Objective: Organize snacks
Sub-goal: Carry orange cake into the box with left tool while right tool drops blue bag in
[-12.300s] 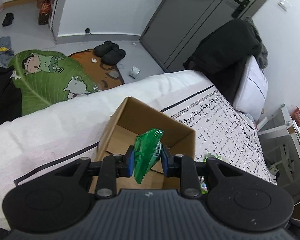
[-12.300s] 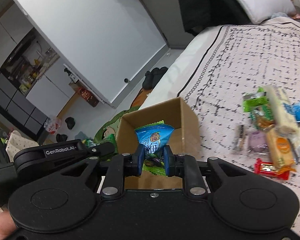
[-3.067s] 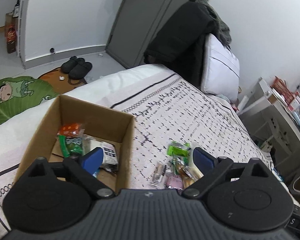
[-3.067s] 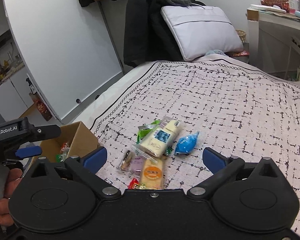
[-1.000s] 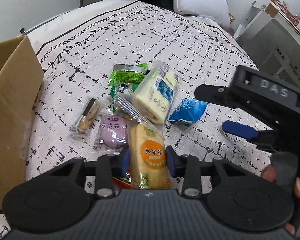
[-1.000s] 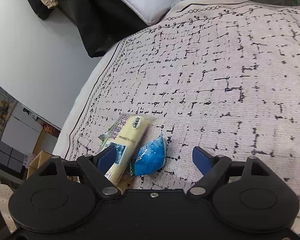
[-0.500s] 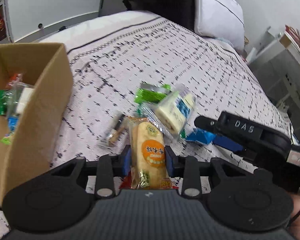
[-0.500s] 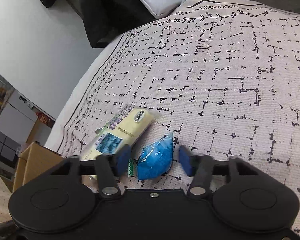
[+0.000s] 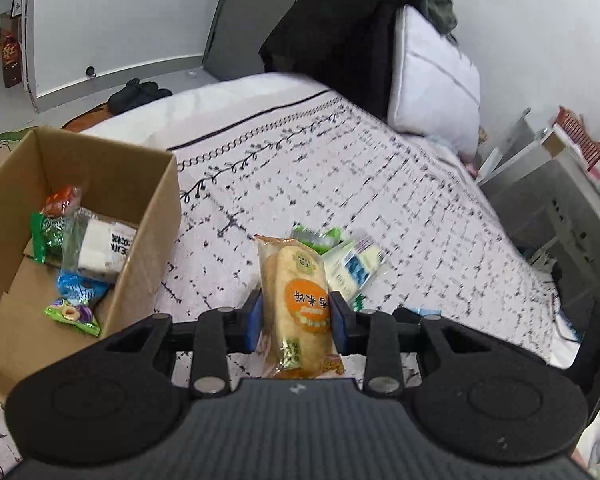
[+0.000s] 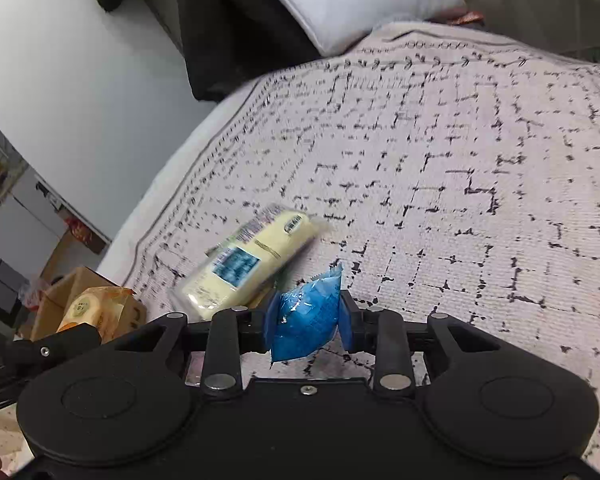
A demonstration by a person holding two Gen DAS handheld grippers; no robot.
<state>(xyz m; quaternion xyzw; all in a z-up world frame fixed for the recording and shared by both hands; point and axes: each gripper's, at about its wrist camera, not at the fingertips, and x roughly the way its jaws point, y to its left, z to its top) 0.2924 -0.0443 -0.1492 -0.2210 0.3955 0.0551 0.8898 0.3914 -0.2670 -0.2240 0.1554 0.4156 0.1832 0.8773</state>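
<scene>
At the centre bottom of the left wrist view, the left gripper [image 9: 296, 316] has its fingers pinched on an orange-labelled bread packet [image 9: 300, 304], with the cardboard box [image 9: 156, 216] of snacks at the frame's left. The right gripper [image 10: 306, 322] is closing its fingers on a blue snack pouch [image 10: 306, 316] that sits between them, low in the frame above the bed [image 10: 460, 168]; a pale yellow packet [image 10: 244, 264] lies just to its upper left.

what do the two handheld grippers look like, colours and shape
Both look alike. The left gripper and right gripper each have a matte black body with two round discs, angled black link arms with silver pivot bolts, and blue fingertip pads. The left gripper has a ribbed dark grey centre panel; the right gripper's is plain black with a screw.
</scene>
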